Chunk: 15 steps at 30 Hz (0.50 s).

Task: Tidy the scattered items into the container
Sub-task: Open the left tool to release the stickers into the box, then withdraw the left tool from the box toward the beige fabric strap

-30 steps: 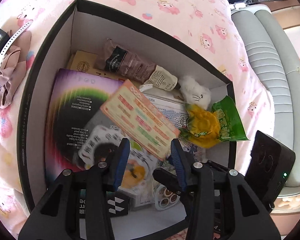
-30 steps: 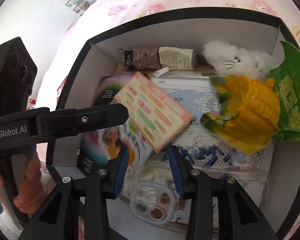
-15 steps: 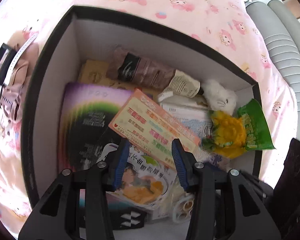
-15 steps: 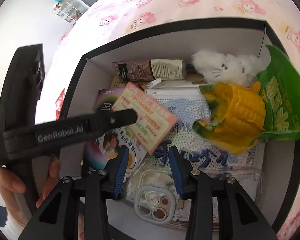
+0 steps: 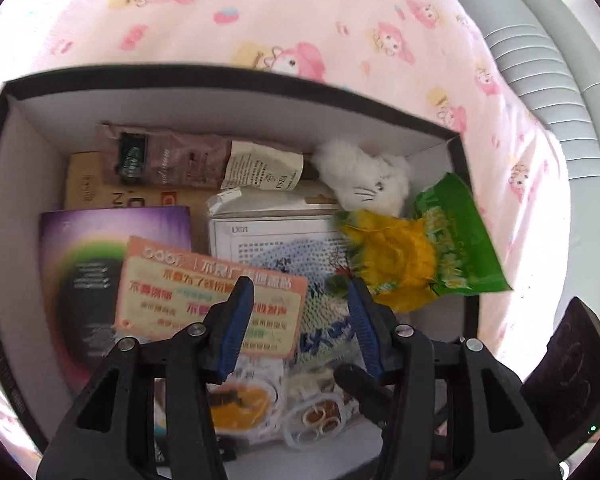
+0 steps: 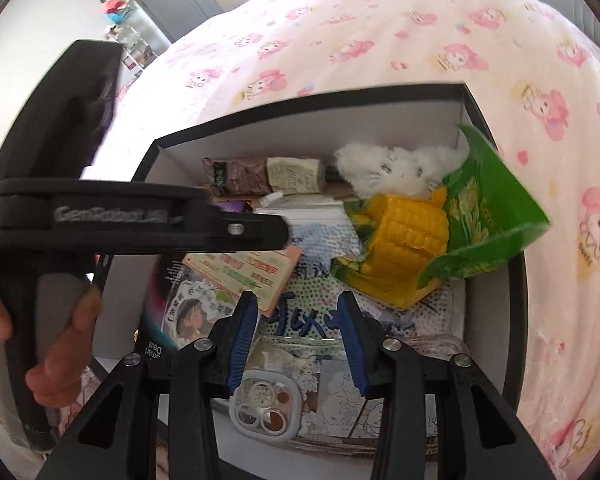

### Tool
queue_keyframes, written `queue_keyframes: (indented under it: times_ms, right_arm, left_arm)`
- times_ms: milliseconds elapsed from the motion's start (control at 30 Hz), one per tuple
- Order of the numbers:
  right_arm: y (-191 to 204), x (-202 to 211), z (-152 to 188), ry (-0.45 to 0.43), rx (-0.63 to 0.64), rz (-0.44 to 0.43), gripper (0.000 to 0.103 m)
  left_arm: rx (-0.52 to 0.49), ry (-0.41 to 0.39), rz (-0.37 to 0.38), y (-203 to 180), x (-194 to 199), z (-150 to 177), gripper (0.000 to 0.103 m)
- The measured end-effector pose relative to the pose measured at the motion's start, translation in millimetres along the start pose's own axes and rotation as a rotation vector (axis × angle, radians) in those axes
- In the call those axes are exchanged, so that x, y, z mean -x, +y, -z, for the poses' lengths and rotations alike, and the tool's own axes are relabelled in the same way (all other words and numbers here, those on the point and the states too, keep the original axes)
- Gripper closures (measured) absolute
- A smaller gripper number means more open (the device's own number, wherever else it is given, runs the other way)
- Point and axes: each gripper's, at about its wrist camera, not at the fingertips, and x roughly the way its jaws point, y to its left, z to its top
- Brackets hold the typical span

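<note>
A black box (image 5: pixel 220 70) with white walls sits on the bed and holds the items: a pink printed card (image 5: pixel 212 304), a purple box (image 5: pixel 112 240), a brown sachet (image 5: pixel 168 156), a white plush (image 5: pixel 364 176) and a green and yellow corn snack bag (image 5: pixel 420 256). My left gripper (image 5: pixel 299 284) hovers over the card, its jaws opening with nothing between them. My right gripper (image 6: pixel 298 298) stands open above a clear phone case (image 6: pixel 266 404), also holding nothing. The left gripper's black body (image 6: pixel 140 220) crosses the right wrist view, held by a hand (image 6: pixel 60 368).
Pink cartoon-print bedding (image 5: pixel 300 8) surrounds the box (image 6: pixel 340 98). A grey padded edge (image 5: pixel 540 80) runs along the right in the left wrist view. The right gripper's black body (image 5: pixel 568 372) is at the lower right there. Shelves stand far off (image 6: pixel 128 36).
The left gripper swung across the box and its jaws spread a little; the bow and strap at the left left its view. The right gripper pulled back slightly, still open.
</note>
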Motion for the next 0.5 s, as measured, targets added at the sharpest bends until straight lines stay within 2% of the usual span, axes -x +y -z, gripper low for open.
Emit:
queue_keyframes:
  times_ms: [67, 133, 200, 233, 267, 367, 433, 500]
  right_arm:
    - [-5, -3, 2, 0.013, -0.01, -0.004, 0.066]
    - [-5, -6, 4, 0.019, -0.003, 0.006, 0.066]
    - [1, -9, 4, 0.006, 0.017, 0.042, 0.066]
    - [4, -8, 4, -0.007, 0.029, 0.06, 0.066]
    - [5, -7, 4, -0.016, 0.038, 0.071, 0.066]
    - [5, -6, 6, -0.018, 0.034, 0.074, 0.066]
    - [6, -8, 7, -0.012, 0.033, 0.074, 0.066]
    - [10, -10, 7, -0.008, 0.04, 0.065, 0.066]
  left_arm:
    - [-0.001, -0.013, -0.07, 7, -2, 3, 0.056]
    - [0.04, -0.06, -0.096, 19, 7, 8, 0.056]
    - [0.092, -0.089, -0.176, 32, 17, 17, 0.053]
    - [0.096, -0.098, -0.189, 36, 21, 20, 0.053]
    - [0.104, -0.1, -0.169, 40, 24, 23, 0.053]
    - [0.144, -0.097, -0.032, 49, 31, 24, 0.053]
    - [0.141, -0.108, -0.004, 48, 33, 19, 0.053]
    - [0.128, -0.121, -0.022, 46, 31, 9, 0.053]
